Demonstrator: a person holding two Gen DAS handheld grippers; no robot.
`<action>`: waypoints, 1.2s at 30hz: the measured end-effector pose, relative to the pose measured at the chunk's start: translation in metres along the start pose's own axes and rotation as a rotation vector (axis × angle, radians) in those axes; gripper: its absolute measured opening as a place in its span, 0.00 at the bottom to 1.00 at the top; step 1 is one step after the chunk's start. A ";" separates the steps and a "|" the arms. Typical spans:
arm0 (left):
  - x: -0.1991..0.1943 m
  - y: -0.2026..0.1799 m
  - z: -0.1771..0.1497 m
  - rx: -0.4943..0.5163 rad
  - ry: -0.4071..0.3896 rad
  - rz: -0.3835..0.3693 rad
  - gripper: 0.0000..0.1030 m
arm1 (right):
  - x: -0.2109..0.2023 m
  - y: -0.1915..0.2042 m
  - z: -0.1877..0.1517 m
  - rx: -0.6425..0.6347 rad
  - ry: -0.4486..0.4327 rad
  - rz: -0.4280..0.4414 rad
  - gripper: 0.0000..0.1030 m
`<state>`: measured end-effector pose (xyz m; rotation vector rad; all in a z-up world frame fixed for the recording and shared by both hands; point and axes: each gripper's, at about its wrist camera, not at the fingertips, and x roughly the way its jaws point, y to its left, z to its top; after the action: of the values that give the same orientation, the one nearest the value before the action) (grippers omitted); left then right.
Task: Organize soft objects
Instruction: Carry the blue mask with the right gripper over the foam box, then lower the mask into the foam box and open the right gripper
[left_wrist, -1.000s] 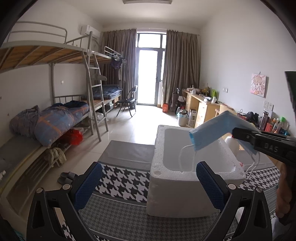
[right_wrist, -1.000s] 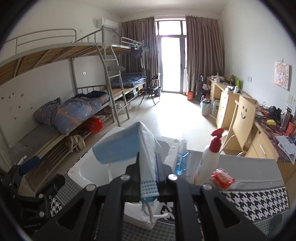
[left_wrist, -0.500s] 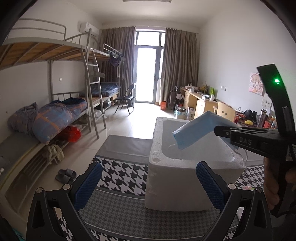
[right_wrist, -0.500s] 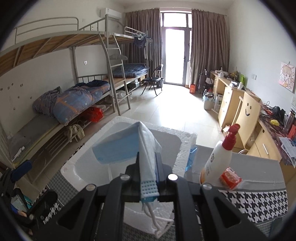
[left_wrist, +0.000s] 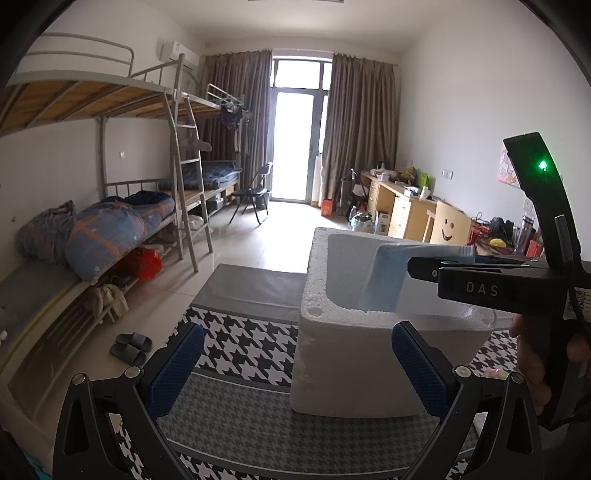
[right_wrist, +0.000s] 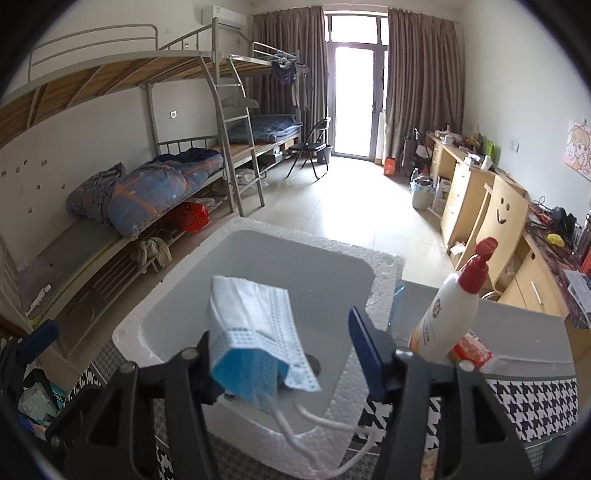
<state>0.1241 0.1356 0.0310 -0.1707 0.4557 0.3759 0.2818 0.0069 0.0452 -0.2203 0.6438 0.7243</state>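
Blue-padded jaws of the right gripper (right_wrist: 280, 350) have just been opening, now parted; the pale blue pleated face mask (right_wrist: 255, 332) clings to the left pad, over the white foam box (right_wrist: 258, 243); the left gripper (left_wrist: 295, 365) gapes empty, nearer; a white red-capped pump bottle (right_wrist: 448, 310) stands far right.

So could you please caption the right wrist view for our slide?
Right claw just opened, blue face mask against one finger above the white foam box.
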 end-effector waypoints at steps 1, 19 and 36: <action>0.000 -0.001 0.000 0.002 0.003 -0.002 0.99 | 0.000 0.001 -0.001 -0.004 0.003 0.005 0.63; -0.004 -0.001 0.004 0.010 -0.003 -0.018 0.99 | -0.023 0.001 -0.010 -0.092 0.054 0.065 0.72; 0.039 -0.011 0.037 0.198 0.045 -0.181 0.99 | -0.028 -0.006 -0.018 -0.125 0.015 0.082 0.72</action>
<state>0.1752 0.1466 0.0466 -0.0274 0.5148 0.1487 0.2614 -0.0198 0.0487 -0.3163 0.6255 0.8441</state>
